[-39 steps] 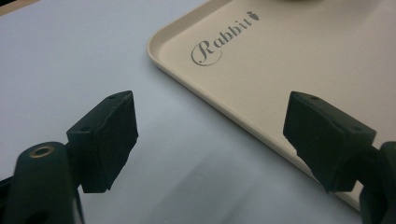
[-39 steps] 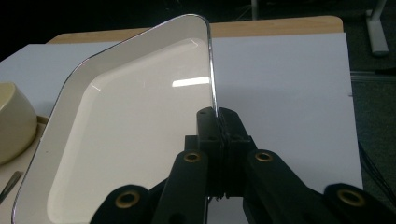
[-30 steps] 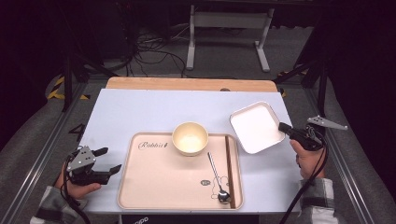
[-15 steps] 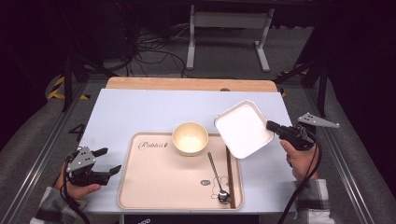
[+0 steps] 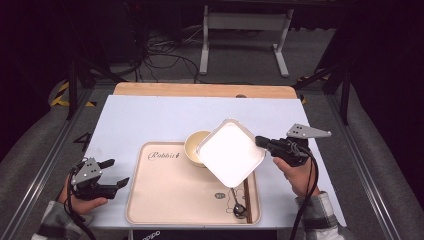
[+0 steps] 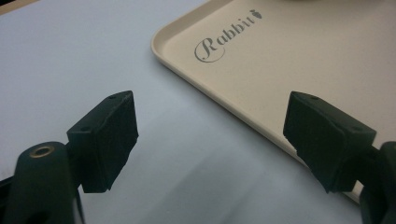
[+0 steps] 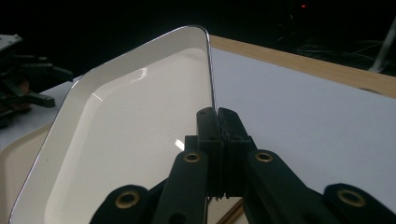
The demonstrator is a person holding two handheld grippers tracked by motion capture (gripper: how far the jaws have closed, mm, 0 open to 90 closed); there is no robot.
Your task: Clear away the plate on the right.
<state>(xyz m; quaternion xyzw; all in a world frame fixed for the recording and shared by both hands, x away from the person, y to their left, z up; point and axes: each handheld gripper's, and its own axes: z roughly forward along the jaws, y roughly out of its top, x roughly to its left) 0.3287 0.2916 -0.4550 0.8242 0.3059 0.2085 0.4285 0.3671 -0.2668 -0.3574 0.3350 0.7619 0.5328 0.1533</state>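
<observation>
A white square plate (image 5: pixel 230 152) hangs tilted above the beige tray (image 5: pixel 165 195), covering part of the cream bowl (image 5: pixel 194 148). My right gripper (image 5: pixel 260 142) is shut on the plate's right rim; in the right gripper view the jaws pinch the plate (image 7: pixel 126 140) edge at the gripper (image 7: pixel 216 122) tips. My left gripper (image 5: pixel 115 174) rests open on the table left of the tray, and in the left gripper view its fingers (image 6: pixel 105 140) stand wide apart over the tray (image 6: pixel 280 74) corner, nothing between them. A spoon (image 5: pixel 236 202) and chopsticks (image 5: pixel 247 200) lie on the tray's right side.
The tray sits on a pale blue-grey table (image 5: pixel 150 120) with a wooden strip (image 5: pixel 200 90) along its far edge. Beyond it are a dark floor, cables and a metal stand (image 5: pixel 240 30). A hand and sleeve (image 5: pixel 315 210) hold the right gripper.
My right gripper has carried the white plate leftward and slightly up, from the table right of the tray to above the tray and bowl. The left gripper has stayed still.
</observation>
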